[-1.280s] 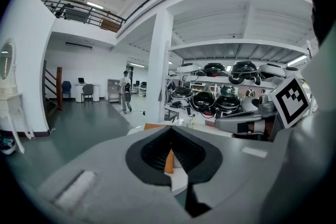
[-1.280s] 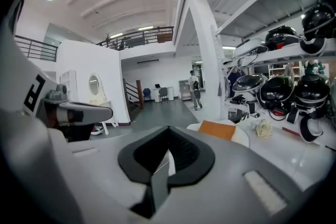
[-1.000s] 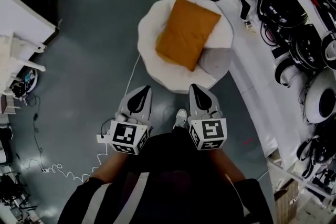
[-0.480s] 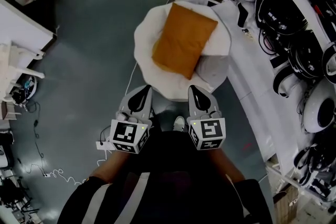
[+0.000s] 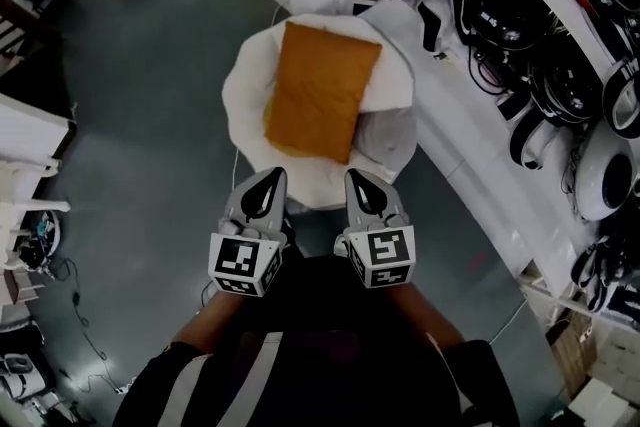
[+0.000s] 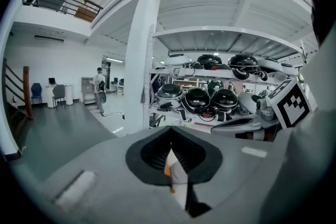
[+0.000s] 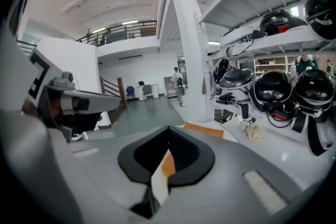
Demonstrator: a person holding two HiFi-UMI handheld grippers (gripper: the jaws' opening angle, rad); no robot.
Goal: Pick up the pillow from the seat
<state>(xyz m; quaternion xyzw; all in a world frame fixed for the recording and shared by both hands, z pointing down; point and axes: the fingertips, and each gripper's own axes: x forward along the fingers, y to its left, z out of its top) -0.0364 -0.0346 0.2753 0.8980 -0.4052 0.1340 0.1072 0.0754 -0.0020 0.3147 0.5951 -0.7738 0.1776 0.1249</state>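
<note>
An orange pillow (image 5: 317, 91) lies across a round white seat (image 5: 246, 140) in the head view, its far end propped on the seat's back. My left gripper (image 5: 270, 177) and right gripper (image 5: 357, 180) hover side by side just short of the seat's near rim, both shut and empty. The left gripper view shows closed jaws (image 6: 169, 128) with a sliver of the pillow (image 6: 167, 168) and white seat below them. In the right gripper view the pillow (image 7: 202, 129) peeks over the shut jaws.
A white shelving unit (image 5: 520, 45) with black and white helmet-like devices lines the right side. A white pillar (image 6: 135, 73) stands beside it. Grey floor (image 5: 140, 115) spreads to the left, with white desks (image 5: 25, 130) and loose cables (image 5: 95, 350) at the far left.
I have stepped closer: the seat and pillow have slid down and left in the head view, and both grippers now sit at its near rim. The jaws stayed shut.
</note>
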